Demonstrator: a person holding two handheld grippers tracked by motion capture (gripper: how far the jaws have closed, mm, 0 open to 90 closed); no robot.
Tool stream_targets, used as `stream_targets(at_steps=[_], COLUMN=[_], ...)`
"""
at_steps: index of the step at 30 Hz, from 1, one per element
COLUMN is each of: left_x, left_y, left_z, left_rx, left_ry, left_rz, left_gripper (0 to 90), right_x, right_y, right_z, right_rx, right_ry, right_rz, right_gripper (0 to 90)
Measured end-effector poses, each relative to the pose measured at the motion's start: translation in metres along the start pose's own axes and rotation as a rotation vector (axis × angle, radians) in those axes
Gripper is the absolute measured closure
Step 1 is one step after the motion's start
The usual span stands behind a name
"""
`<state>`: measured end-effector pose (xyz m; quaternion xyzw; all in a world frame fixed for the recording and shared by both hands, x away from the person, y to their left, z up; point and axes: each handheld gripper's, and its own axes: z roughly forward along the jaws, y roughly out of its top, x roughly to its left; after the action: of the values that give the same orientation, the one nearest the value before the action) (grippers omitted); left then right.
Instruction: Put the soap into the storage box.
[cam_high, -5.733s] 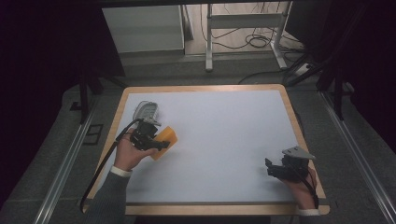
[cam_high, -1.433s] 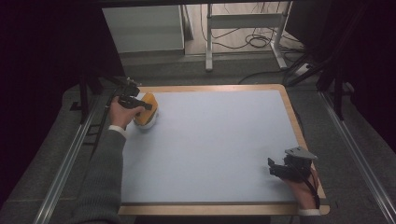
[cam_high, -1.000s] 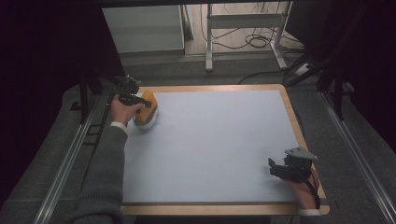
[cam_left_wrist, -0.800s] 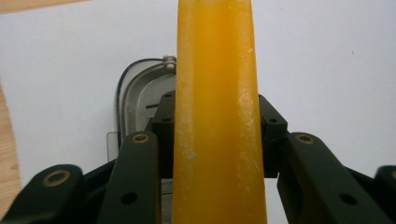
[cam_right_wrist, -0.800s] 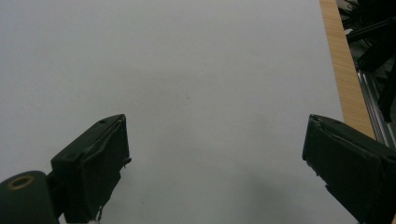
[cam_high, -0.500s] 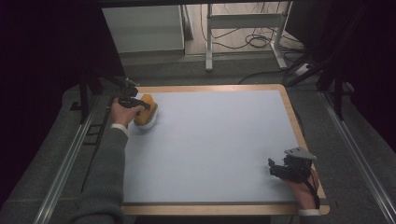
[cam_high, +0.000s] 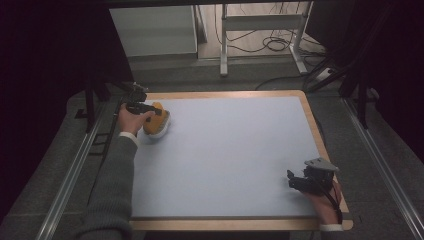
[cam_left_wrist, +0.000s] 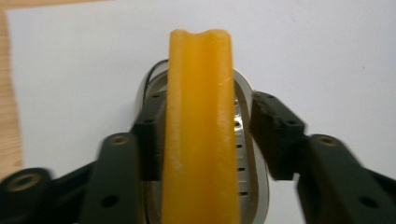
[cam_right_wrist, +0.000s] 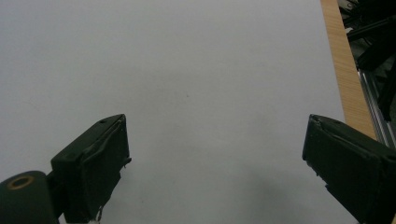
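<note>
At the far left corner of the pale grey-blue surface with a light wooden rim (cam_high: 310, 130) sits an orange object with a rounded top on a white oval base (cam_high: 156, 120). In the high view the left tool (cam_high: 150, 109) reaches over it from the left, carried by a hand in a grey sleeve whose arm runs up along the near left edge.

In the left tool's view, the orange object (cam_left_wrist: 201, 130) stands as a tall orange ridge with a shallow groove along its top, rising between the two black jaws, with the white and silver oval base showing on either side. The left jaw lies close against the orange side, while the right jaw stands apart from it, a strip of the base visible in the gap. The jaws have just been opening, so the tool is released with the object between them.

The right tool (cam_high: 299, 182) rests at the near right corner of the surface, well apart from the object. In its own view the right tool (cam_right_wrist: 215, 154) has its jaws spread wide, with bare surface between them.
</note>
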<state>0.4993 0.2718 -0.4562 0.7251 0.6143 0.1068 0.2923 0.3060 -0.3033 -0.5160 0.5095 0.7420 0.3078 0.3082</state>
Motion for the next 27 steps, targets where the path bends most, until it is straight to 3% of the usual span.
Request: stream_targets(at_steps=[2, 4, 5, 8, 16, 18, 27], left_x=[0.001, 0.000, 0.000, 0.001, -0.012, -0.016, -0.035], left_y=[-0.001, -0.002, -0.003, -0.006, -0.019, -0.025, -0.059], left_z=[-0.004, -0.009, -0.011, -0.021, -0.042, -0.045, -0.055], left_rx=[-0.010, -0.014, -0.012, -0.056, -0.108, -0.132, -0.169], left_ry=[0.076, 0.115, 0.129, 0.074, -0.040, -0.086, -0.135], left_rz=[-0.007, 0.003, 0.015, 0.006, 0.074, 0.082, 0.159], left_gripper=[34.1, 25.5, 25.5, 26.0, 22.6, 22.7, 22.6], right_x=[0.001, 0.001, 0.001, 0.001, 0.002, 0.002, 0.002], right_y=[0.000, 0.000, 0.000, 0.000, 0.001, 0.001, 0.001], right_z=[0.000, 0.000, 0.000, 0.000, 0.001, 0.001, 0.000], right_rx=[-0.001, 0.000, 0.000, 0.001, 0.003, 0.005, 0.000], right_ry=[0.003, 0.002, 0.002, 0.001, 0.002, 0.001, 0.002], right_rz=[0.001, 0.001, 0.001, 0.003, -0.002, -0.003, -0.003], right_gripper=[7.2, 7.2, 7.2, 7.2, 7.2, 7.2, 7.2])
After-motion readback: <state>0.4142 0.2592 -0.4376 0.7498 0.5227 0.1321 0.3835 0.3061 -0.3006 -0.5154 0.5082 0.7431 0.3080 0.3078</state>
